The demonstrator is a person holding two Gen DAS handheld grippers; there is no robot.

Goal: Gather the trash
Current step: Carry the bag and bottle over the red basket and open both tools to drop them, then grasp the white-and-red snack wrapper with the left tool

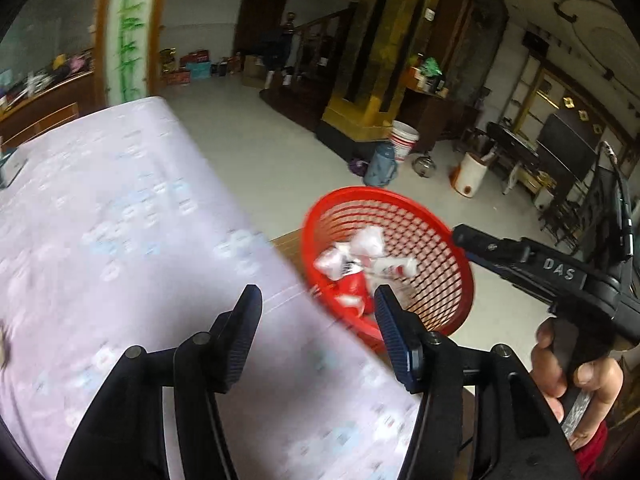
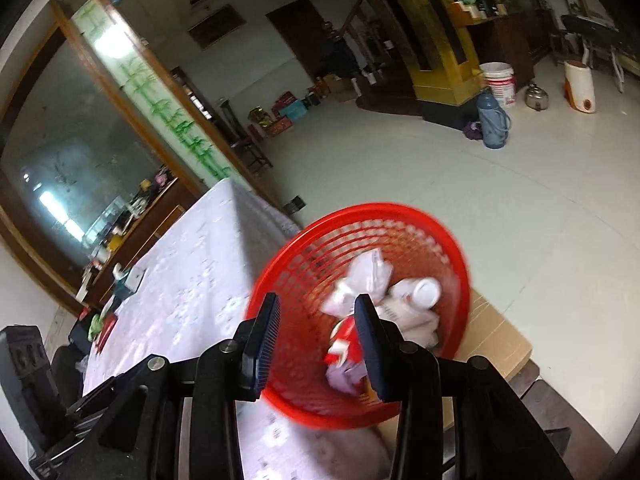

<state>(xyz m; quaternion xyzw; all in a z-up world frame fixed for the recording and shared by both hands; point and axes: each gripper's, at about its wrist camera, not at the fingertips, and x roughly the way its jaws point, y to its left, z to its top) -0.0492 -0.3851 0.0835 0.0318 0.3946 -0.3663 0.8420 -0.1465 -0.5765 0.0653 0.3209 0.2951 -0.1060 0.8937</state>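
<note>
A large main room of a lived-in home: pale tiled floor (image 2: 460, 184), a table under a lilac patterned cloth (image 1: 120, 220), a dark wooden door (image 1: 262, 12), a wooden stair railing (image 1: 320, 40), a bamboo-painted glass panel (image 2: 172, 116), gift boxes (image 2: 280, 114) stacked along the wall, and a blue thermos (image 2: 492, 120), kettle (image 2: 536, 98) and white bucket (image 2: 500, 82) on the floor
</note>
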